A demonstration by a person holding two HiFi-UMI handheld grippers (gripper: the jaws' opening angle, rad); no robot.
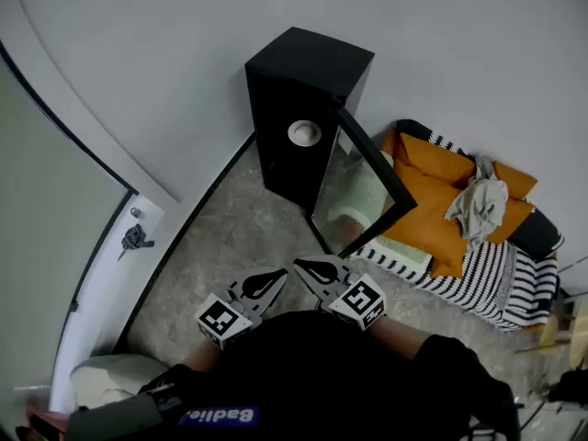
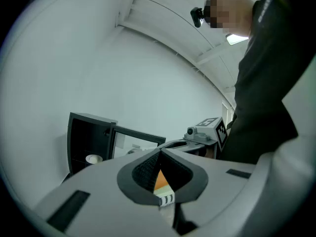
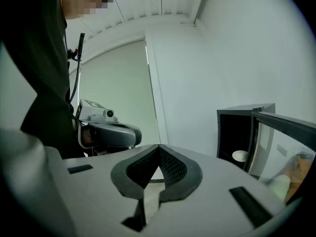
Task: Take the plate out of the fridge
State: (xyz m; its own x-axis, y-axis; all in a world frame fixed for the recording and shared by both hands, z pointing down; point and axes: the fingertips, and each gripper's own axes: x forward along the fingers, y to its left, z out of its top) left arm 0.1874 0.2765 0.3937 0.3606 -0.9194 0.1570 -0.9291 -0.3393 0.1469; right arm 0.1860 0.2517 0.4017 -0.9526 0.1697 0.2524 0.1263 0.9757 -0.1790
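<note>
A small black fridge [image 1: 308, 108] stands on the floor against the white wall, its glass door [image 1: 363, 186] swung open to the right. A white plate [image 1: 304, 133] sits on a shelf inside. Both grippers hover low in the head view, well short of the fridge. My left gripper [image 1: 276, 278] is shut with nothing in it, and so is my right gripper [image 1: 308, 267] beside it. In the left gripper view the jaws [image 2: 159, 153] meet at the tips, with the fridge [image 2: 91, 142] and plate [image 2: 93, 158] far left. In the right gripper view the tips [image 3: 159, 147] touch; the plate [image 3: 240, 155] shows inside the fridge [image 3: 242, 137].
Right of the fridge lie orange cushions [image 1: 432, 200] with a grey cloth [image 1: 478, 200] on a striped blanket [image 1: 496, 274]. A pale door with a dark handle [image 1: 136, 237] lines the left side. Speckled grey floor [image 1: 230, 237] lies between me and the fridge.
</note>
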